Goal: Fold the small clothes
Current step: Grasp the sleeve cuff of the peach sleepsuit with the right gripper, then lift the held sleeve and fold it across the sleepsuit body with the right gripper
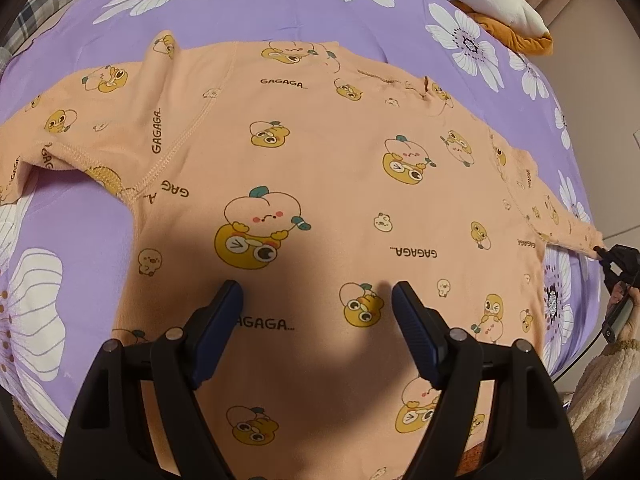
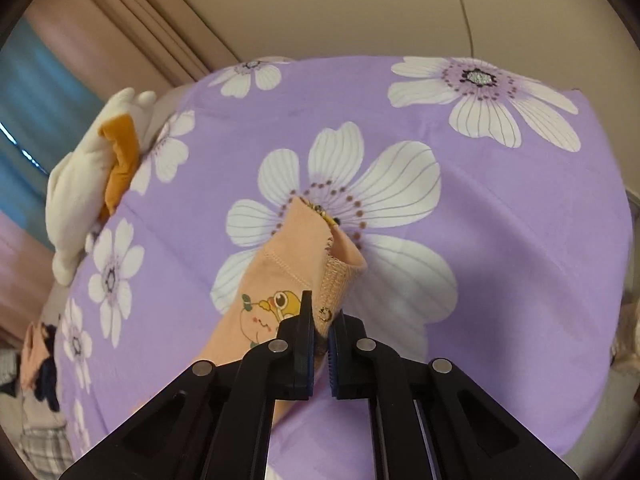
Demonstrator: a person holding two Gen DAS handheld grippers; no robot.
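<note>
Shirt (image 1: 320, 168) lies flat on the bed (image 1: 280, 12), sleeves stretched out to each side. Left gripper (image 1: 318, 296) hangs over the shirt's middle, jaws apart. Right gripper (image 2: 323, 326) is at the shirt's right sleeve (image 2: 296, 256) end, jaws clamped on its cuff.

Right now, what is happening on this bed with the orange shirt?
A person is folding a small orange shirt spread on a purple flowered bedsheet. The right gripper is shut on the sleeve cuff. The left gripper is open over the shirt's body, gripping nothing.
</note>
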